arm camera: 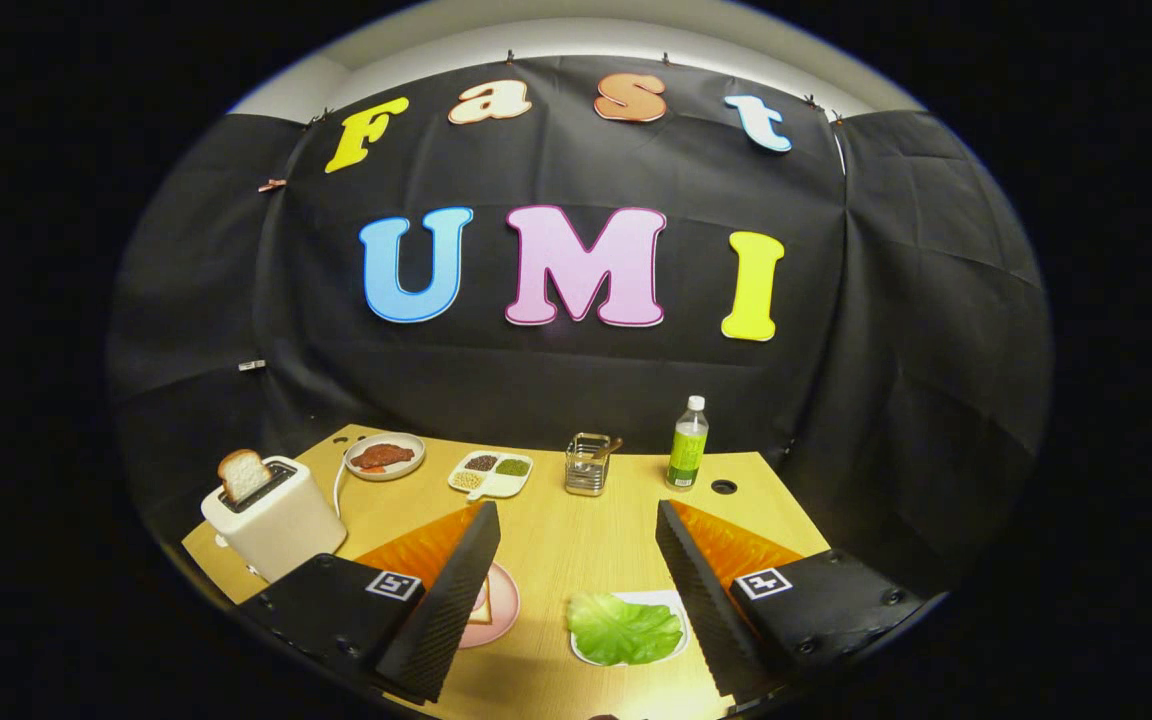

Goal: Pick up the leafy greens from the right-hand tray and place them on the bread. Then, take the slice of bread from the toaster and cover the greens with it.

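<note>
The greens (624,628) lay on the right tray (671,600), between the fingers and nearer the right one. The gripper (576,590) stood wide open, empty. Step one seemed unstarted: next, close on the greens, carry them to the bread (481,606) on the pink plate (506,605). Toaster (271,515) beyond held its slice (243,473).

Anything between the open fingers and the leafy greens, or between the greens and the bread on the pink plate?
Nothing visible. The gripper is open, with the leafy greens lying on their white tray between its fingers. Bare table separates them from the pink plate, partly hidden behind one finger.
</note>
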Motion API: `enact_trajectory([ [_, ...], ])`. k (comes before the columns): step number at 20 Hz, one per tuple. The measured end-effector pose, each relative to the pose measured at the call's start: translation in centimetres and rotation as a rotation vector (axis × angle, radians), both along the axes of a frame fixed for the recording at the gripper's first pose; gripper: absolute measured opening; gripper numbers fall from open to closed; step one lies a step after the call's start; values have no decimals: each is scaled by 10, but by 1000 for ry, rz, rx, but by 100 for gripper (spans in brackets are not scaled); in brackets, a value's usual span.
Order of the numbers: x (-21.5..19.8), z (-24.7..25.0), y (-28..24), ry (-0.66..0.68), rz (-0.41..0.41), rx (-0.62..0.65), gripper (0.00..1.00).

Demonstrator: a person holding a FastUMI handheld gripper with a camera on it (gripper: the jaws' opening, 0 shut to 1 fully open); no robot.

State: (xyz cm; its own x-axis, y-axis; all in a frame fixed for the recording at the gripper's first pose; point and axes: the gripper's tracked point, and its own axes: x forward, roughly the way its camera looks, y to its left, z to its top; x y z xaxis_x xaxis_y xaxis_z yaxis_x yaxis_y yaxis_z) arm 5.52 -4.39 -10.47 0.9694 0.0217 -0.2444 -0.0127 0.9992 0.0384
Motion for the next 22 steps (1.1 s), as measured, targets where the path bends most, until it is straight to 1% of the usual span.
enact_trajectory([
  [6,12,-62,-15,128,6,4,98],
  [10,23,-120,-34,240,16,-38,98],
  [15,29,-198,-46,410,50,-31,98],
  [22,43,-264,-54,551,59,-12,98],
])
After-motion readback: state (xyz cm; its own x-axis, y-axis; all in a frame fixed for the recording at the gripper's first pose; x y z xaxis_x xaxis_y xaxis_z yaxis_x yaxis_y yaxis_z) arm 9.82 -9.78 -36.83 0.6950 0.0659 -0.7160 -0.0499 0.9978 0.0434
